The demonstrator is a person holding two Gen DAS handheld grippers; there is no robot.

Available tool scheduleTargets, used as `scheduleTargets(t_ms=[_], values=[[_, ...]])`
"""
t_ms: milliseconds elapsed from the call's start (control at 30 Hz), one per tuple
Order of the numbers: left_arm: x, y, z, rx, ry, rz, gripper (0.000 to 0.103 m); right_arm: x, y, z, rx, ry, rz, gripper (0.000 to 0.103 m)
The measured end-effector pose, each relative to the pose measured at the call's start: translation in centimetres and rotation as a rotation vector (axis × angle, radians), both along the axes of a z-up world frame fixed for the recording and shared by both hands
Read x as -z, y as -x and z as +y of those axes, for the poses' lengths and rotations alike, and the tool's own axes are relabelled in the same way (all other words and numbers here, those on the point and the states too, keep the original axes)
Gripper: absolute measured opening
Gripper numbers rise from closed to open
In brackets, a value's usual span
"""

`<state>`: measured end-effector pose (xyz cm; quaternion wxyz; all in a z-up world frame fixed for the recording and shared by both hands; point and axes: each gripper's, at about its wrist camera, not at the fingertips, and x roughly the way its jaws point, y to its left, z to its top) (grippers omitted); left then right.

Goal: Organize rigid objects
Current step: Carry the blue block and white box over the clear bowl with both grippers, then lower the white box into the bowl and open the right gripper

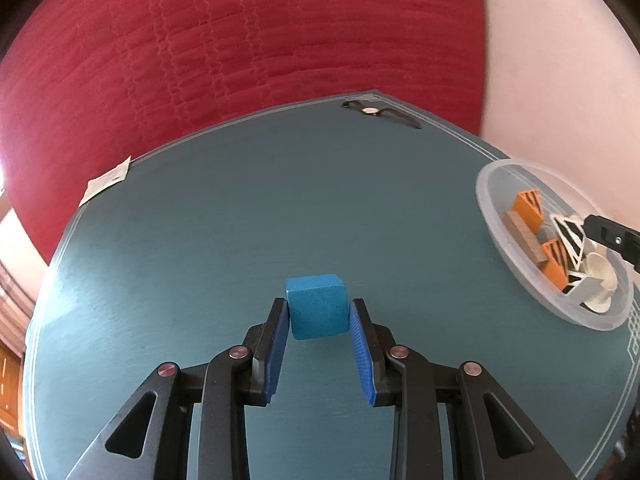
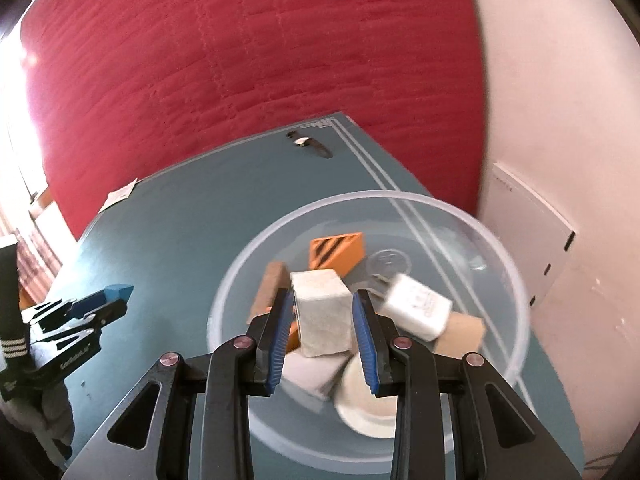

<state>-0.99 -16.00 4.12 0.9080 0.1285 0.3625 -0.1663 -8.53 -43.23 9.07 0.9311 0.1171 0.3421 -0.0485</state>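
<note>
While the right gripper (image 2: pixel 322 312) clamps the pale block (image 2: pixel 322 312) above the bowl (image 2: pixel 516 280) at the table's (image 1: pixel 200 220) right edge and the left gripper (image 1: pixel 318 312) pinches the blue cube (image 1: pixel 317 310), a careless drop could bounce out.

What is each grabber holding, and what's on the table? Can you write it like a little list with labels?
left gripper: shut on the blue cube, above the table
right gripper: shut on the grey block, over the clear bowl
in the bowl: orange striped block, white charger, brown wooden pieces, a cream round piece
far table edge: wristwatch
left table edge: paper tag
behind the table: red quilted cloth
</note>
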Motion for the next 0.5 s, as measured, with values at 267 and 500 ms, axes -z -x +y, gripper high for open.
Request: scheduleTargets(t_ms=[267, 500], values=[[-0.5, 0.7, -2.0, 0.057, 0.008, 0.008, 0.033, 0.8, -0.2, -1.6, 0.027, -0.014, 0.012, 0.032], [-0.9, 1.0, -4.4, 0.137, 0.044, 0.043, 0.033, 1.4, 0.1, -3.7, 0.096, -0.039, 0.022, 0.032]])
